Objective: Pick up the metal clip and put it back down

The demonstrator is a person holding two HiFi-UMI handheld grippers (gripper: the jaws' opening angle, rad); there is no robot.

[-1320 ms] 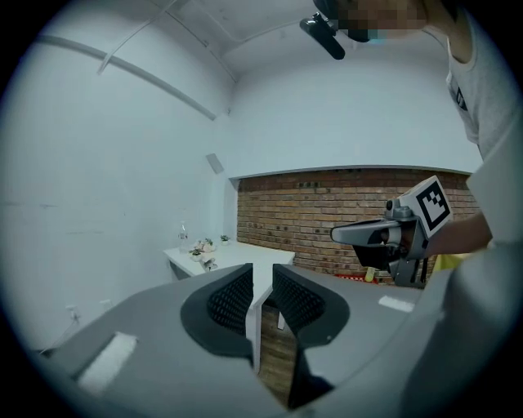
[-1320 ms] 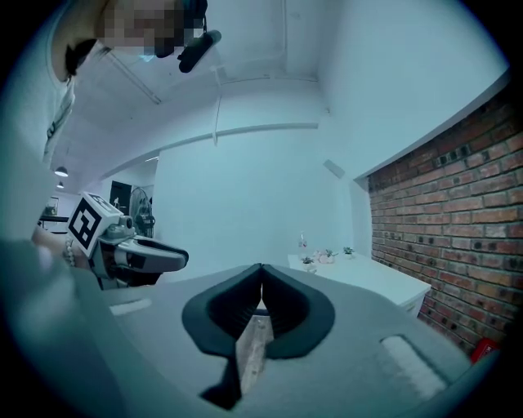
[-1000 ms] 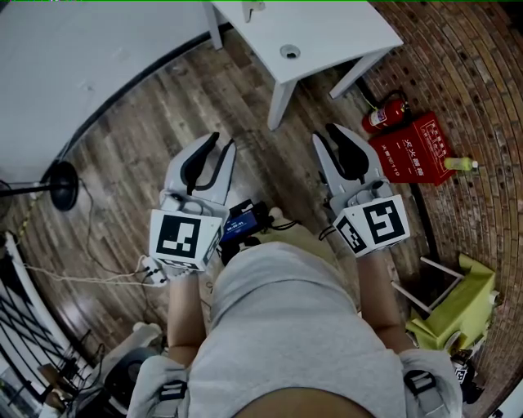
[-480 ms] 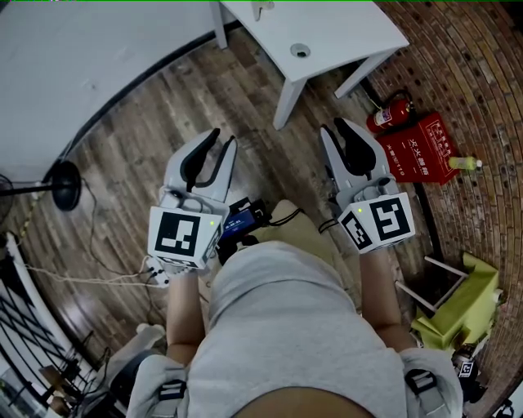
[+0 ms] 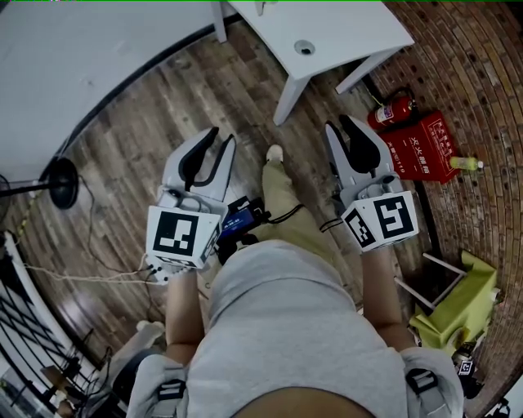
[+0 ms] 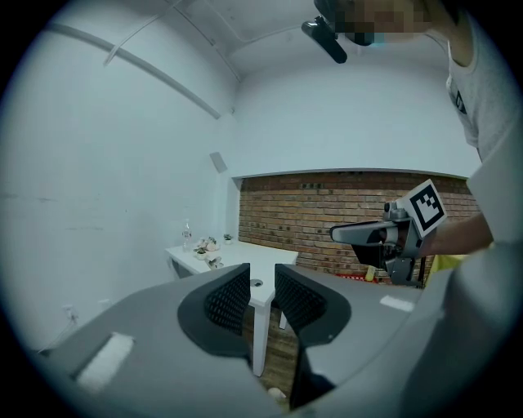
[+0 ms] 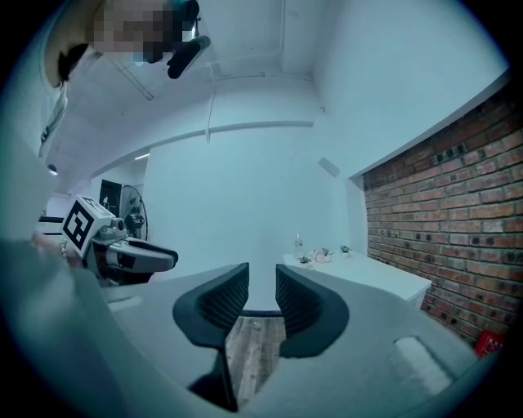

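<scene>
I count two grippers, the left gripper [image 5: 223,136] and the right gripper [image 5: 337,122], each with its jaws slightly apart and nothing between them, and one white surface [image 5: 343,33] at one o'clock from the person. One fire extinguisher [image 5: 391,110] and one red box [image 5: 425,147] lie at two o'clock. I cannot pick out the metal clip among the few small things [image 6: 208,245] at the surface's far end, so I cannot tell which way it points.

The table [image 5: 351,24] stands at the far end of the floor [image 5: 139,139]. Right of the table lies a fire extinguisher [image 5: 391,110], with a box [image 5: 425,148] touching it on the near side. In front of the table hang the left gripper [image 5: 222,140] and right gripper [image 5: 339,124], a foot [image 5: 275,153] between them. Well left of the table sits a stand base [image 5: 62,184].
</scene>
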